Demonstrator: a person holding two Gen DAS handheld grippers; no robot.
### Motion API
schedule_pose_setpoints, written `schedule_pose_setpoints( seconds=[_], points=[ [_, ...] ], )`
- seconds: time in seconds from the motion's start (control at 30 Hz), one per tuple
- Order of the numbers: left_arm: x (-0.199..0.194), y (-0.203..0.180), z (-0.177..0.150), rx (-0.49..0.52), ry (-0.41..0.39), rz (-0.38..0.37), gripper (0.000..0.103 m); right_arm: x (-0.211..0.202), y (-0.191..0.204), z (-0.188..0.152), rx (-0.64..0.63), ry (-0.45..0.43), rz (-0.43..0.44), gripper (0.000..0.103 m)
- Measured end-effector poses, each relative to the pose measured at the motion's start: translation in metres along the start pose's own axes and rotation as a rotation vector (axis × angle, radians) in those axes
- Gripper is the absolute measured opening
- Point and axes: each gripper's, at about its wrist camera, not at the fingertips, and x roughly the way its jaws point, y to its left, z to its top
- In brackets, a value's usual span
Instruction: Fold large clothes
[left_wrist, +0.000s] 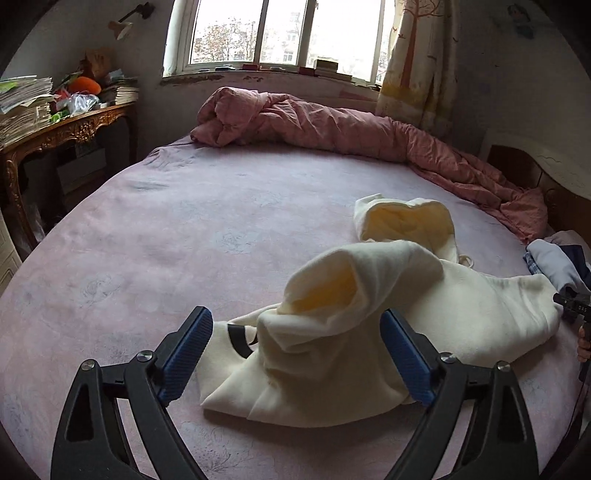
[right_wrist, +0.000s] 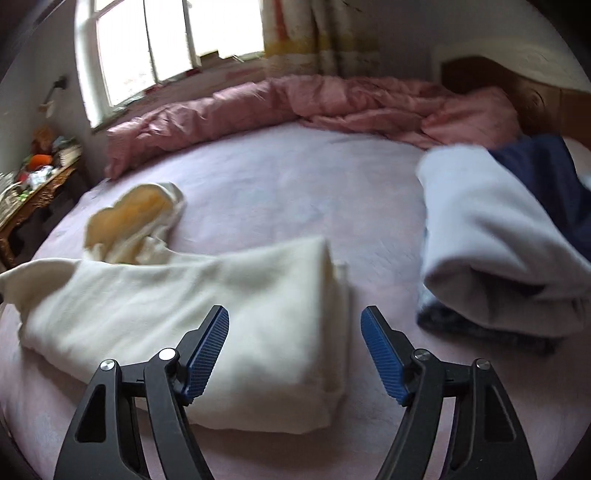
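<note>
A cream hoodie (left_wrist: 369, 325) lies crumpled on the pink bed sheet (left_wrist: 184, 229), its hood (left_wrist: 406, 221) open toward the far side. My left gripper (left_wrist: 295, 354) is open and empty, its blue pads either side of the hoodie's near bunched part, just above it. In the right wrist view the hoodie (right_wrist: 184, 317) lies partly folded at the left, hood (right_wrist: 136, 214) behind it. My right gripper (right_wrist: 295, 350) is open and empty above the hoodie's right edge. Part of the right gripper shows at the left wrist view's right edge (left_wrist: 576, 306).
A stack of folded clothes (right_wrist: 498, 251), pale blue over navy, lies at the right on the bed. A rumpled pink duvet (left_wrist: 351, 129) runs along the far side under the window. A cluttered wooden side table (left_wrist: 55, 125) stands at the left.
</note>
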Motion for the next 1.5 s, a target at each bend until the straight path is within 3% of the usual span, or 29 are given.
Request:
schedule_pose_setpoints(
  seconds=[0.07, 0.13, 0.17, 0.2, 0.23, 0.4, 0.5, 0.63, 0.67, 0.7, 0.73, 0.8, 0.9, 1.0, 1.1, 1.2, 1.27, 1.33, 1.37, 1.43, 1.5],
  points=[
    [0.008, 0.006, -0.006, -0.005, 0.026, 0.003, 0.092, 0.013, -0.006, -0.004, 0.003, 0.058, 0.027, 0.076],
    [0.019, 0.010, -0.013, -0.015, 0.048, -0.018, 0.098, 0.026, -0.006, -0.009, -0.030, 0.133, 0.172, 0.070],
    [0.028, 0.010, -0.017, -0.009, 0.063, -0.017, 0.098, 0.029, -0.003, -0.010, -0.039, 0.143, 0.206, 0.058],
    [0.035, 0.010, -0.018, 0.002, 0.076, -0.001, 0.098, 0.028, -0.001, -0.011, -0.044, 0.133, 0.184, 0.039],
    [0.040, 0.008, -0.020, 0.011, 0.075, 0.015, 0.098, 0.024, 0.004, -0.010, -0.067, 0.098, 0.143, 0.025],
    [0.038, 0.004, -0.014, 0.022, -0.035, -0.050, 0.098, -0.022, 0.034, 0.000, -0.175, -0.234, 0.049, 0.021],
    [0.049, 0.002, -0.009, 0.004, -0.002, -0.096, 0.097, -0.013, 0.041, 0.004, -0.187, -0.225, -0.002, 0.021],
    [0.071, -0.004, -0.017, 0.001, 0.072, -0.094, 0.068, 0.040, 0.029, -0.004, -0.143, -0.018, -0.054, 0.022],
    [0.068, -0.007, -0.019, 0.017, 0.056, -0.072, 0.060, 0.042, 0.028, -0.005, -0.142, -0.007, -0.041, 0.022],
    [0.061, -0.010, -0.018, 0.030, 0.028, -0.047, 0.036, 0.038, 0.027, -0.004, -0.140, -0.013, -0.034, 0.022],
    [0.051, -0.012, -0.017, 0.033, 0.004, -0.043, 0.029, 0.035, 0.026, -0.002, -0.141, -0.019, -0.034, 0.023],
    [0.026, -0.017, -0.011, 0.034, -0.039, -0.046, 0.025, 0.033, 0.027, -0.003, -0.149, -0.019, -0.038, 0.023],
    [-0.020, -0.029, 0.000, 0.080, -0.069, -0.045, 0.025, 0.033, 0.025, -0.004, -0.161, -0.014, -0.031, 0.023],
    [-0.036, -0.028, 0.004, 0.015, 0.024, -0.038, 0.025, 0.035, 0.028, -0.009, -0.178, -0.018, -0.036, 0.024],
    [-0.008, 0.002, -0.012, -0.174, 0.179, -0.024, 0.026, 0.036, 0.034, -0.009, -0.213, -0.019, -0.055, 0.024],
    [0.026, 0.013, -0.029, -0.202, 0.262, 0.016, 0.027, 0.036, 0.037, -0.010, -0.229, -0.016, -0.070, 0.026],
    [0.031, 0.001, -0.029, -0.113, 0.224, 0.115, 0.034, 0.035, 0.037, -0.010, -0.233, -0.016, -0.071, 0.026],
    [0.031, -0.016, -0.030, 0.023, 0.158, 0.263, 0.060, 0.035, 0.036, -0.011, -0.234, -0.016, -0.074, 0.029],
    [0.034, -0.022, -0.032, 0.103, 0.126, 0.340, 0.064, 0.034, 0.036, -0.011, -0.234, -0.017, -0.078, 0.030],
    [0.031, -0.030, -0.036, 0.167, 0.100, 0.373, 0.065, 0.032, 0.033, -0.011, -0.229, -0.025, -0.098, 0.042],
    [0.019, -0.029, -0.035, 0.154, 0.067, 0.356, 0.064, 0.027, 0.032, -0.011, -0.223, -0.047, -0.112, 0.044]
  ],
)
